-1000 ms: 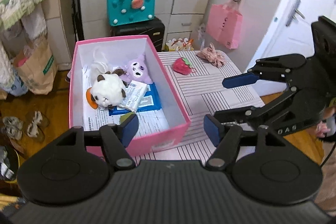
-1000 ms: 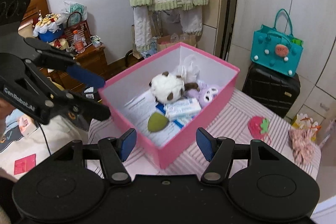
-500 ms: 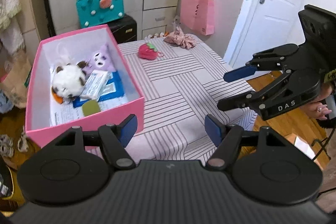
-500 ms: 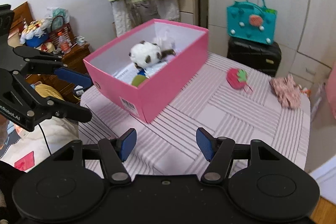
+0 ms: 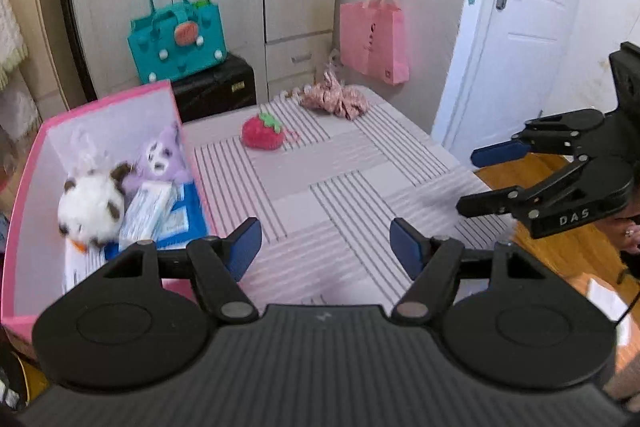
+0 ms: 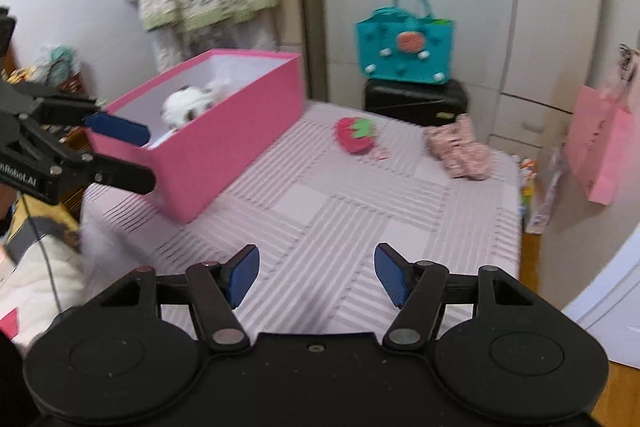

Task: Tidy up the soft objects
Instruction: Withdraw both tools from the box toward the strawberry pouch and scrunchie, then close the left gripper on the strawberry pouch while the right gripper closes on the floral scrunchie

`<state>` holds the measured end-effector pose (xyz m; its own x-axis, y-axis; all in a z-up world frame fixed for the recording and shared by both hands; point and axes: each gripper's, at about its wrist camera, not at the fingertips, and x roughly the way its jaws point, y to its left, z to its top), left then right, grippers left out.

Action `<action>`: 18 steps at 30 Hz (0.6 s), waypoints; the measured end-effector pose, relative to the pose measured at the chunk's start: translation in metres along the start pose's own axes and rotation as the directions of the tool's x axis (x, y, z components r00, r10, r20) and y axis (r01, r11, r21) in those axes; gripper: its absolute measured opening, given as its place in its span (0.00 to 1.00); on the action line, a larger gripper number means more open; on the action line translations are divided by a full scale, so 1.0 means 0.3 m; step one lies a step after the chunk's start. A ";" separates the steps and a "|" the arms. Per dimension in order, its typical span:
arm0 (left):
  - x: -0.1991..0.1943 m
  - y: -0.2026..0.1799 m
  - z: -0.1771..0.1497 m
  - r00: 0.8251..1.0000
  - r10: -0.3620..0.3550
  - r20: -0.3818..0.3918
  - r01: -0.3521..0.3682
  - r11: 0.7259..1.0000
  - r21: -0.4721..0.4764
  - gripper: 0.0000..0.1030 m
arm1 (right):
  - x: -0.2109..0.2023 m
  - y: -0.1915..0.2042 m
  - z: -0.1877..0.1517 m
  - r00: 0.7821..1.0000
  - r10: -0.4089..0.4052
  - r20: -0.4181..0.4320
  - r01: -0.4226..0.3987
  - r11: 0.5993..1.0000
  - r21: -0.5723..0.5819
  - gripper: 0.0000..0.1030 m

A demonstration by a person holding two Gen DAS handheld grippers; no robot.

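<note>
Hovering over the near edge of the table, the right claw has its jaws apart with nothing between them; the left claw is likewise apart and empty, above the table beside the box.

Strawberry lies on the cloth toward the far side, well apart from both claws, between the box and the pink cloth bundle. Its leafy end points up and toward the back wall in the left view; long axis runs roughly across the table, though the shape is near-round, so this is a loose reading. A thin loop trails from it toward the bundle.

Risks, judged:
- Both claws converging on the strawberry could collide.
- A plush squashes, so a shallow pinch may slip off.
- The loop could snag a finger or drag.
- The left claw passing close may clip the box wall.
</note>
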<state>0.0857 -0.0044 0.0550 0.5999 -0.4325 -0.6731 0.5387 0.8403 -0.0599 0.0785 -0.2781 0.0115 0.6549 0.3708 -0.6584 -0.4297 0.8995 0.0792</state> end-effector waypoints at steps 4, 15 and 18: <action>0.077 -0.042 0.030 0.998 0.035 0.052 -0.037 0.999 0.026 0.68 | 0.027 -0.089 -0.005 0.997 -0.059 0.050 0.059 0.998 0.005 0.67; 0.297 -0.102 0.150 0.985 0.115 0.125 -0.112 0.993 -0.029 0.68 | 0.162 -0.313 0.046 0.984 -0.065 0.167 0.047 0.993 0.109 0.74; 0.361 -0.102 0.168 0.977 0.160 0.137 -0.153 0.986 -0.063 0.68 | 0.212 -0.356 0.076 0.980 -0.060 0.187 0.038 0.992 0.117 0.76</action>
<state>0.1640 -0.0934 0.0211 0.7538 -0.3327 -0.5666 0.4020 0.9156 -0.0027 0.1804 -0.3452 -0.0216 0.7843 0.3530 -0.5102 -0.3288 0.9339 0.1407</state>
